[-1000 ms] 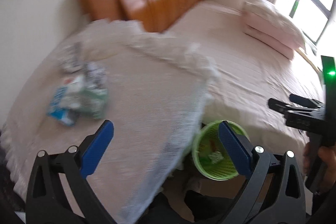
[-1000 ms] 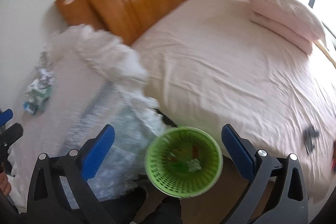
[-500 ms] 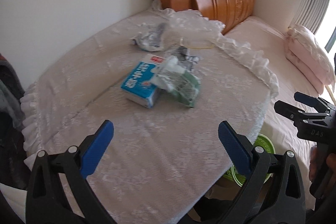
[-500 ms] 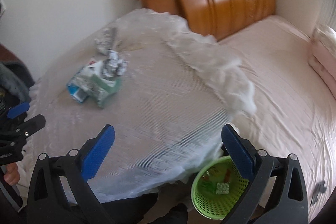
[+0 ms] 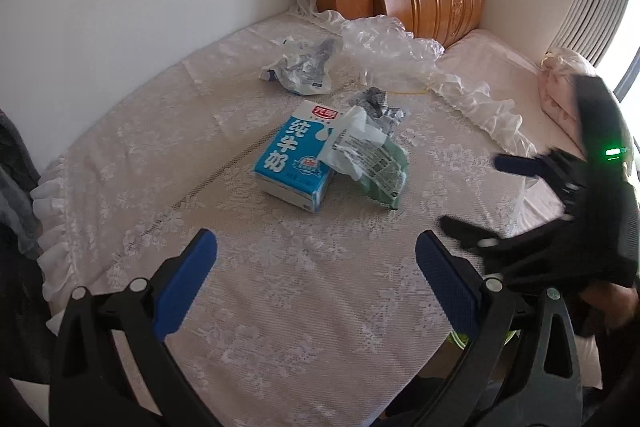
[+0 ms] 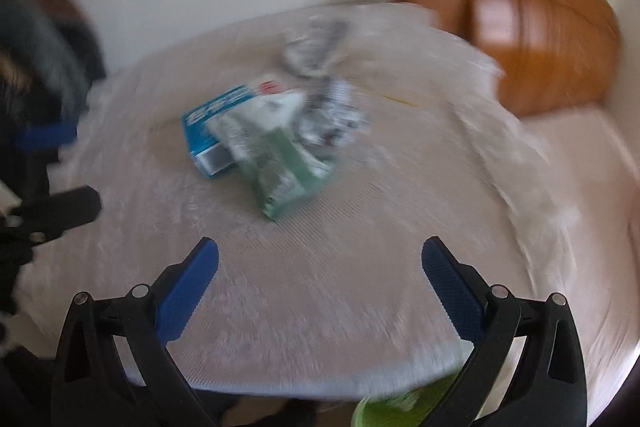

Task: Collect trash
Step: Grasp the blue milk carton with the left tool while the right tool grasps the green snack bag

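Both grippers wide open and empty above a table of trash.

The left gripper (image 5: pixel 316 267) and right gripper (image 6: pixel 320 271) touch nothing. At frame centre, on the lace tablecloth (image 5: pixel 280 307), a blue milk carton (image 5: pixel 294 157) touches a green wrapper (image 5: pixel 372 163); a crumpled packet (image 5: pixel 304 67) lies higher up. The green bin (image 6: pixel 400 407) peeks in at the bottom edge.

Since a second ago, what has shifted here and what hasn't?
Both views swung from the green mesh bin toward the trash pile; the right gripper came in over the lace-covered table. Nothing was grasped. The left gripper and the right are open as before, and the blue milk carton and green wrapper lie untouched.
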A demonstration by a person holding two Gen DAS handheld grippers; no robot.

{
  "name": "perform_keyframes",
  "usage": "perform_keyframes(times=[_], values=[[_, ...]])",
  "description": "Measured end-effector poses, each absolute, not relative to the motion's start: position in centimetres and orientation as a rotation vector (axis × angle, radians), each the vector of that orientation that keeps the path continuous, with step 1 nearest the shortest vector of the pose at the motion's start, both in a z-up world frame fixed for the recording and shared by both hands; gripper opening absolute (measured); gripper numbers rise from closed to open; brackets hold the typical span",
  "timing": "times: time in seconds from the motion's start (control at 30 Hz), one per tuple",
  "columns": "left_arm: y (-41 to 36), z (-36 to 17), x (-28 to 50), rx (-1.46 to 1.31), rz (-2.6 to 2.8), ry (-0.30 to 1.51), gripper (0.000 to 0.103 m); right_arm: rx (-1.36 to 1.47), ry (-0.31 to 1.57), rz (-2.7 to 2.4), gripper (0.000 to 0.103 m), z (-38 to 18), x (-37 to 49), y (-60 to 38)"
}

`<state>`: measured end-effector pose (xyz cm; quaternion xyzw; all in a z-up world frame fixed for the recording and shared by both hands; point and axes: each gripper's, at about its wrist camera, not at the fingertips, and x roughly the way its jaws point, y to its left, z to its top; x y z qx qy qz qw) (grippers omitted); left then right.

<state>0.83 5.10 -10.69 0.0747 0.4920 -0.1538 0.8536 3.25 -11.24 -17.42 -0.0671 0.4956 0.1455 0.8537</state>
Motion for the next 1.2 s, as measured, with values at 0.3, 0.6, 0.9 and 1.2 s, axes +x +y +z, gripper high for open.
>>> perform_keyframes(times=[0.3,0.6,0.9,1.2], values=[[7.9,-11.6,2.0,0.159,-0.294,1.047,0.095,-0.347,1.017,0.309,0.101,-20.8,8.6,-5.4],[8.7,-13.7,4.3,0.189,-0.319,1.064,0.095,-0.175,1.085,0.269,0.060,-20.3,9.2,-7.8],[5.4,-16.4,8.2,0.259,-0.456,1.062,0.095,0.104,1.068,0.266,0.058,-17.4,5.9,-12.0],[3.0,-18.5,10.9,0.332,-0.506,1.074,0.095,0.219,1.082,0.262,0.058,-18.1,3.8,-12.9]])
